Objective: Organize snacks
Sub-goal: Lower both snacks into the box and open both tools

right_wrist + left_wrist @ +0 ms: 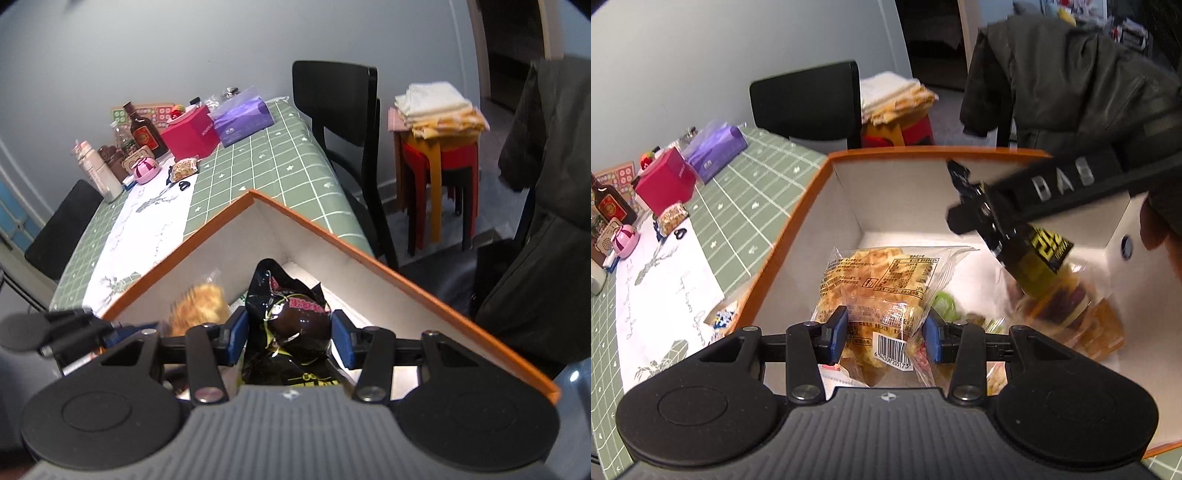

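Orange-edged cardboard is forming the box (827, 177) with plain white inner walls, sitting on the green grid-patterned tablecloth (768, 173), and both grippers are reaching over it. The left gripper (884, 334) is pinching a clear crinkly packet of golden pastry (875, 284) between its blue pads, the packet hanging low inside the box with its barcode facing the camera. The right gripper (286, 334) is squeezing a glossy black snack bag (291, 325), puffy and creased, just above the box's far corner; from the left wrist view that same bag is showing yellow lettering and is blurred, so it is probably moving. More wrapped snacks (1089, 325) are lying along the right side of the box floor. To do this well, each packet should probably be lowered until it is resting on the floor or on its neighbours before the pads are parted, since slippery film may slide or tip. Keeping the two grippers apart seems wise, as they are working in the same small space.
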`<state>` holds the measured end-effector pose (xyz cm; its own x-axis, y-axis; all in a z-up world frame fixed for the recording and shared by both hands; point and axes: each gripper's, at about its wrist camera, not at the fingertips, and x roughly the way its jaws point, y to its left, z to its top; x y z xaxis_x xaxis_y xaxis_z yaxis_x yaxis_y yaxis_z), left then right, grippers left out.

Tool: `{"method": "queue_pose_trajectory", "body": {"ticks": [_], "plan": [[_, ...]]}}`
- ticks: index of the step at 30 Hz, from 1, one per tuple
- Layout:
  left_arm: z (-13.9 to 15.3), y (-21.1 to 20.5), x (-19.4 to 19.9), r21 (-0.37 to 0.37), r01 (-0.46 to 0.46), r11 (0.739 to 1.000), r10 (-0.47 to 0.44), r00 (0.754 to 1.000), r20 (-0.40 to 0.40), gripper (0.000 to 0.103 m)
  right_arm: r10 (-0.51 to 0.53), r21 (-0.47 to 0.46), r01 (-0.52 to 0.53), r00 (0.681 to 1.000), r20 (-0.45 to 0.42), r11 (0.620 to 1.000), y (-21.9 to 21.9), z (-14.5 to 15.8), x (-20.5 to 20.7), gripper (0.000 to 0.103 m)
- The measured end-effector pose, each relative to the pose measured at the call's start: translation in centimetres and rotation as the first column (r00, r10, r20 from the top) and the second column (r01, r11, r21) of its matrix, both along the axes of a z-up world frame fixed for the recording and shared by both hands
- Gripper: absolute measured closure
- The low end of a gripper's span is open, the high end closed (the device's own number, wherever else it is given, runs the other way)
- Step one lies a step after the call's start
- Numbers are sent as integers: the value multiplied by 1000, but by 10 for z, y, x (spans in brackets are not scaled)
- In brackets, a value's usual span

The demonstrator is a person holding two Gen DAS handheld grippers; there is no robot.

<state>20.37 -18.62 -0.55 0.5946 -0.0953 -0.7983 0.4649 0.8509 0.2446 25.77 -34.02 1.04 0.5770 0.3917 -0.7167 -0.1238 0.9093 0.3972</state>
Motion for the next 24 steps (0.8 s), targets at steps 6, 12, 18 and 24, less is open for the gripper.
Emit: {"method": "queue_pose_trajectory", "body": {"ticks": [6,12,18,24], "plan": [[-12,0,3,15,-8,1000,9,1000,-30,54,-35,6,35,999,-27,999,6,-12,10,54],[-16,-3,2,48,-2,999,3,999,-36,27,-46,18,47,998,-35,999,3,-19,11,50],[-4,-2,-4,1,-6,1000,6,1000,-13,26,-47,27,48,999,-13,998,3,-14,7,49],[17,7,-10,-38,-20,999,21,999,32,25,-44,16,44,999,2,999,2,-9,4,49]]}}
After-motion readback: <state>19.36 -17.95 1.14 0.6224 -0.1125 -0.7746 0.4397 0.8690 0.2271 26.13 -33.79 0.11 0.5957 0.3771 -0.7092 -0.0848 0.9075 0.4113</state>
